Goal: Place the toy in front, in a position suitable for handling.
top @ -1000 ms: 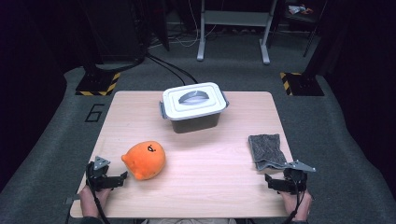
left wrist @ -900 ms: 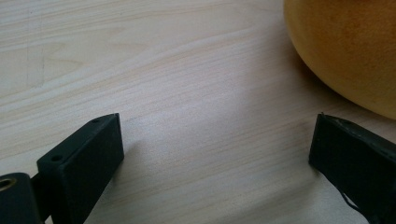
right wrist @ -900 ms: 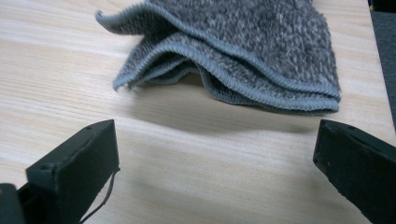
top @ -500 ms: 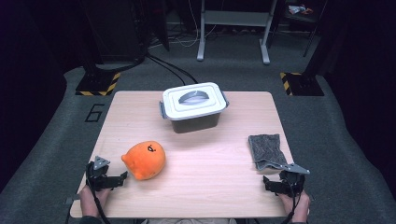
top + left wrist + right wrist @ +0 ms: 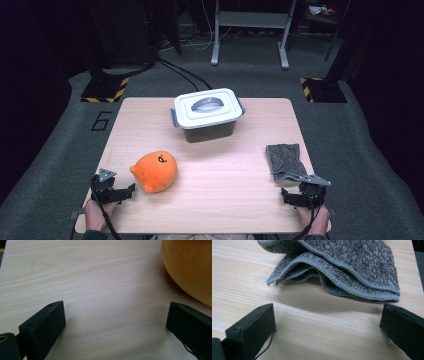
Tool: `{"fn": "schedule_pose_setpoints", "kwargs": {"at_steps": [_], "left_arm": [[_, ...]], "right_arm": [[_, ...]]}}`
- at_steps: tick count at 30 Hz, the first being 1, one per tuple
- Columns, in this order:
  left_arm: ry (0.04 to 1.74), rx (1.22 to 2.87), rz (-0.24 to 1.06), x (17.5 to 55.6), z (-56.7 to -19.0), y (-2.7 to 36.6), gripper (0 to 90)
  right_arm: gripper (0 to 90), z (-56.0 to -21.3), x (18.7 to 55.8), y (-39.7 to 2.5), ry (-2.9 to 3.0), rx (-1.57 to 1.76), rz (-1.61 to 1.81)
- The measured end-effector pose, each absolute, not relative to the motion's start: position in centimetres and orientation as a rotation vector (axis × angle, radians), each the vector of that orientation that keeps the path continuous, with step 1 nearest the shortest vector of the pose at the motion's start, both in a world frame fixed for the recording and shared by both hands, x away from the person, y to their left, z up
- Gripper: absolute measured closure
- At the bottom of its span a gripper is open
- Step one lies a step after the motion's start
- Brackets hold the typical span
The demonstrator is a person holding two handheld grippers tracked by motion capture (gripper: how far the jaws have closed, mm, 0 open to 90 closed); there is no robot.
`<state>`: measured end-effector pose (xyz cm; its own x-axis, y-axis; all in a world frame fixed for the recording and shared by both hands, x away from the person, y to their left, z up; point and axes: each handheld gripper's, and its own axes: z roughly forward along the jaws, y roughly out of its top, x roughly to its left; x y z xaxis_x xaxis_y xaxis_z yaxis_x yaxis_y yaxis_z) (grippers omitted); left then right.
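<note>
An orange plush toy (image 5: pixel 154 171) lies on the wooden table (image 5: pixel 225 165) at the front left. My left gripper (image 5: pixel 125 191) rests just to its left, open, with bare table between its jaws; the plush (image 5: pixel 190 267) fills the upper right of the left gripper view. A folded grey towel (image 5: pixel 286 162) lies at the front right. My right gripper (image 5: pixel 295 195) sits just in front of it, open, and the towel's folded edge (image 5: pixel 342 272) lies a little beyond the jaws. A dark box with a white handled lid (image 5: pixel 208 108) stands at the back middle.
The table's front edge runs right by both hands. Dark floor surrounds the table, with a metal stand (image 5: pixel 250 30) and yellow-black striped bases (image 5: pixel 102 92) behind it.
The right gripper has drawn back slightly toward the front edge, away from the towel. The left gripper and the objects have stayed put.
</note>
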<state>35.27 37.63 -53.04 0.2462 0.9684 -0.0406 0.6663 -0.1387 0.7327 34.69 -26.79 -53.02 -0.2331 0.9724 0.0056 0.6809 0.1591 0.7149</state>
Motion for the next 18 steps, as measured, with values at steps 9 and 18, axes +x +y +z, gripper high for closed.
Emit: {"fn": "schedule_pose_setpoints", "kwargs": {"at_steps": [9, 18], "left_arm": [[1.437, 1.816, 0.596, 34.2, -49.4, 37.5, 1.1], [1.347, 1.809, 0.565, 34.5, -46.6, 35.1, 0.8]], "right_arm": [[0.0, -53.0, 34.7, -26.8, 1.971, 1.574, 0.834], [0.0, -53.0, 34.7, -26.8, 1.97, 1.568, 0.834]]}}
